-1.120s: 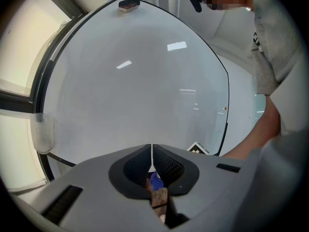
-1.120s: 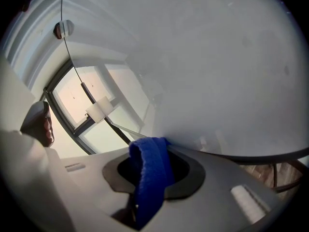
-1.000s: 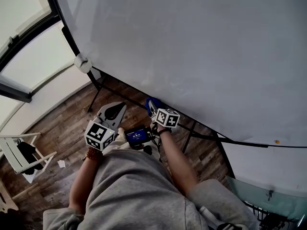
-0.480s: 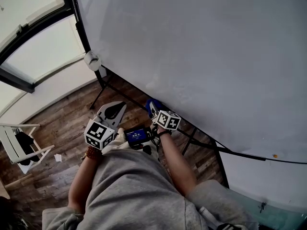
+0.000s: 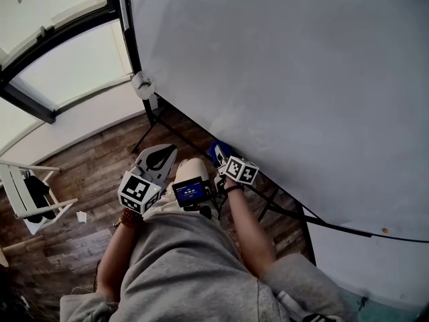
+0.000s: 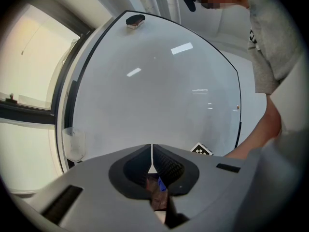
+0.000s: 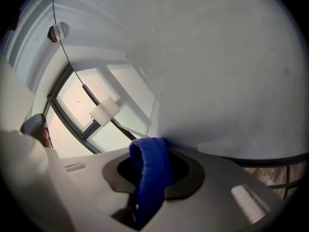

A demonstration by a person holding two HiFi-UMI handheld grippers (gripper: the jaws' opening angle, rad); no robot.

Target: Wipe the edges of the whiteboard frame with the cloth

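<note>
A large whiteboard (image 5: pixel 288 66) fills the head view from twelve round to four o'clock, its thin black frame (image 5: pixel 127 25) running down the ten o'clock side and along the bottom toward five. The room shows behind it: a big dark-barred window (image 5: pixel 60 66) at ten o'clock, a floor of worn wooden planks (image 5: pixel 87 173) at eight, and a white chair (image 5: pixel 30 203) at nine. The person stands just below the board's lower edge. The right gripper (image 5: pixel 220 154), near the picture's centre, has its jaws pinching a folded blue cloth (image 7: pixel 150 173), and a loop of it sticks out past the tips, close against the bottom frame rail. The left gripper (image 5: pixel 161 154), at the cloth's nine o'clock, has its jaws pressed together on nothing and points up at the board. The cloth looks soft, light and floppy, so it is best gripped across the fold with enough left free to wrap the narrow rail. It should slide easily on the smooth frame, though it may snag at the small white holder (image 5: pixel 143 84) fixed to the lower corner at eleven o'clock.
</note>
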